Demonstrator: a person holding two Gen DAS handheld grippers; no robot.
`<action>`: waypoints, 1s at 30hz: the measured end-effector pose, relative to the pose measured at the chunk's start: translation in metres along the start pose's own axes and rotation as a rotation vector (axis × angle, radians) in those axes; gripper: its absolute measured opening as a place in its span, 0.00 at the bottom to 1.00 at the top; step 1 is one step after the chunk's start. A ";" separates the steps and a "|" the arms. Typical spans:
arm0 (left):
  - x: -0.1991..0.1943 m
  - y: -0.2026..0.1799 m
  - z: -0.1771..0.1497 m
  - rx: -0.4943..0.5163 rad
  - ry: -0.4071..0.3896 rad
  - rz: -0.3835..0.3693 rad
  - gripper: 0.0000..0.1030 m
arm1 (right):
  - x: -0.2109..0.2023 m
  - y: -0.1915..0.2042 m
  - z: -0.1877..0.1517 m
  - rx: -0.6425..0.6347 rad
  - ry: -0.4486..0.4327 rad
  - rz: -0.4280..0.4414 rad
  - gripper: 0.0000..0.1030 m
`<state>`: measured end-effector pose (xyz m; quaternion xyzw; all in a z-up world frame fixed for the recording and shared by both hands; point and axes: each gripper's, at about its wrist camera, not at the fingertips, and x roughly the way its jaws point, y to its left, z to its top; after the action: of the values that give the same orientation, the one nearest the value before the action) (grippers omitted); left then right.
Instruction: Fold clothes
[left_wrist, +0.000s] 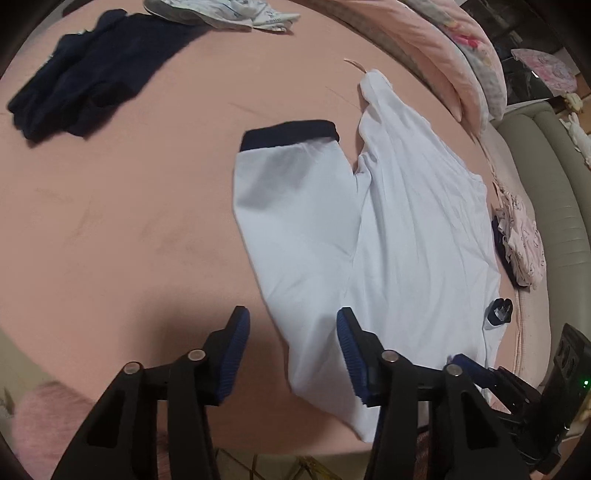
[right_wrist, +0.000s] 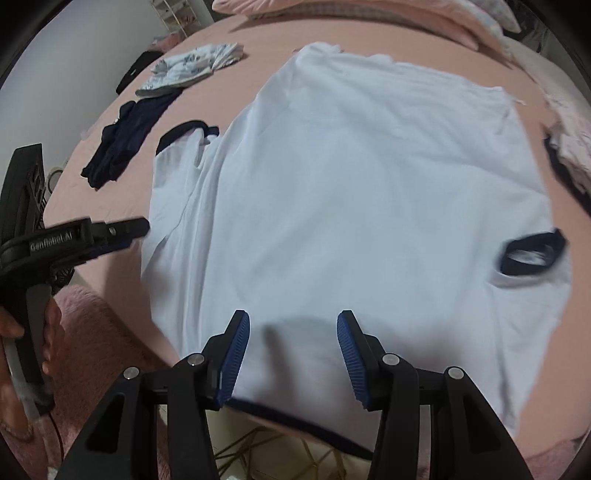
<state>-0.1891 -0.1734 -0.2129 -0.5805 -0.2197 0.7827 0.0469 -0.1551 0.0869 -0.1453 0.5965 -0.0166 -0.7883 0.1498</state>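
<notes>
A white T-shirt (left_wrist: 406, 221) with navy cuffs lies spread flat on the pink bed sheet (left_wrist: 129, 221). In the left wrist view its near sleeve (left_wrist: 291, 184) points away from me, navy cuff (left_wrist: 288, 134) at the far end. My left gripper (left_wrist: 293, 332) hangs open over that sleeve's lower edge, with sheet and cloth below the gap. In the right wrist view the shirt (right_wrist: 351, 184) fills the middle. My right gripper (right_wrist: 293, 332) stands open just above its navy-trimmed edge (right_wrist: 295, 424) at the bed's side. The left gripper (right_wrist: 136, 227) shows side-on by the sleeve (right_wrist: 177, 155).
A crumpled navy garment (left_wrist: 85, 88) and a white patterned one (left_wrist: 221, 14) lie at the far left of the bed. Pink quilts (left_wrist: 443, 55) line the back. A small pink printed pile (left_wrist: 521, 236) sits by the grey headboard (left_wrist: 554, 184). The floor (right_wrist: 258, 450) shows past the bed's edge.
</notes>
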 end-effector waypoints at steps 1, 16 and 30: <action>0.004 0.002 0.005 -0.002 -0.009 -0.005 0.44 | 0.003 0.003 0.004 0.002 0.001 0.001 0.48; 0.024 0.010 0.057 -0.031 -0.116 -0.085 0.03 | 0.024 -0.014 0.062 0.109 -0.048 0.050 0.48; 0.010 0.059 0.068 -0.138 -0.099 0.007 0.04 | 0.049 -0.004 0.077 0.080 -0.038 -0.011 0.48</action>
<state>-0.2451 -0.2427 -0.2300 -0.5437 -0.2729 0.7936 -0.0071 -0.2408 0.0663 -0.1693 0.5869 -0.0478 -0.7991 0.1213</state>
